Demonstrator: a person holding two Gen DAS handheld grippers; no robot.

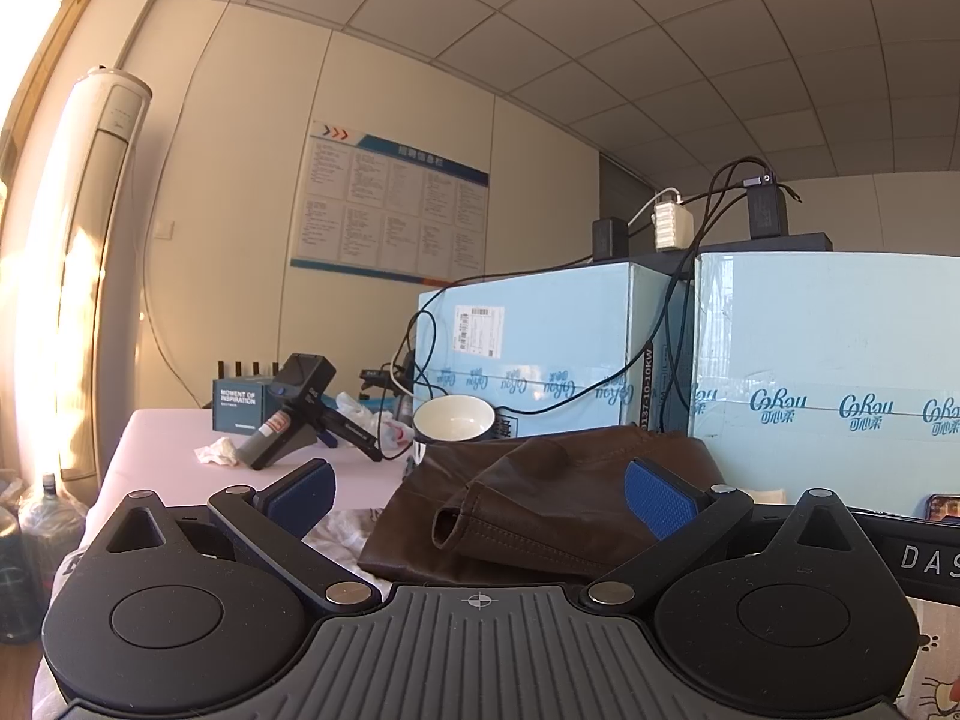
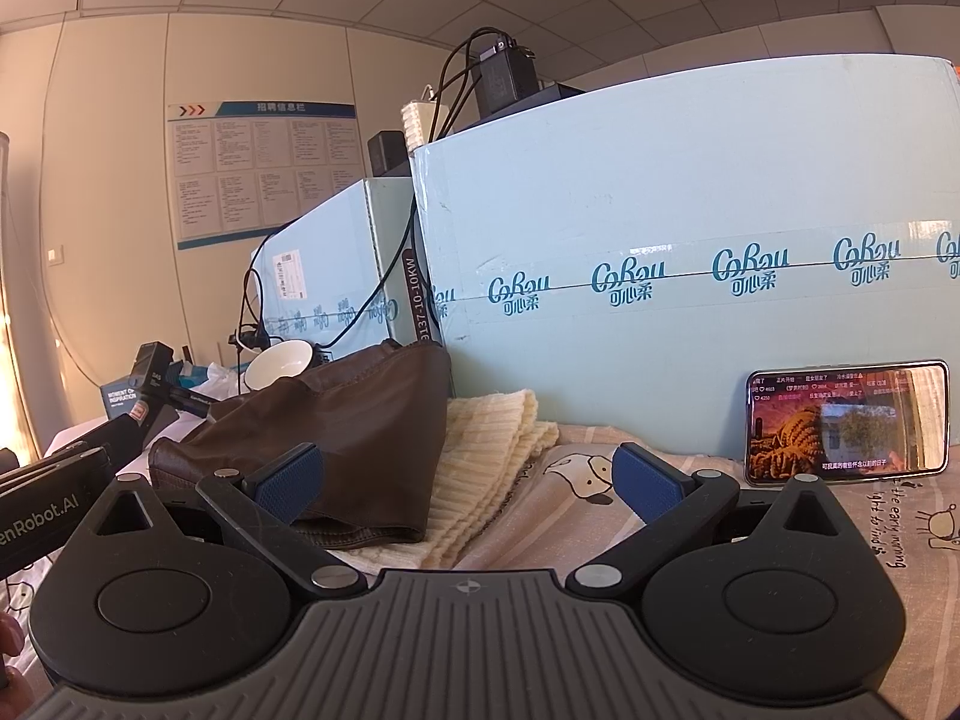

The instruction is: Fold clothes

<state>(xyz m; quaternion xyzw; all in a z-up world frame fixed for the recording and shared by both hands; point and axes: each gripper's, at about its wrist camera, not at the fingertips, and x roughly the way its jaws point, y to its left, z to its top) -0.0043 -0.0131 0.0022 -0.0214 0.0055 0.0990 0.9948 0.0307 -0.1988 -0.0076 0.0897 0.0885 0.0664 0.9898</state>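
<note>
Brown garment (image 1: 540, 498) lies ahead of both released claws (image 1: 480, 504) (image 2: 468, 486) (apparently untouched).

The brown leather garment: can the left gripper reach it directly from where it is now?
Probably yes. The left gripper is open, and the brown leather garment lies straight ahead between its fingers with nothing in between.

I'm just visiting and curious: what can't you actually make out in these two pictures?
- Wall notice board: print too small, both views.
- Cream knit, right view: partly buried under the brown leather garment.
- Phone, left view: cut off by the edge.
- Bowl: its base hidden behind the garment.
</note>
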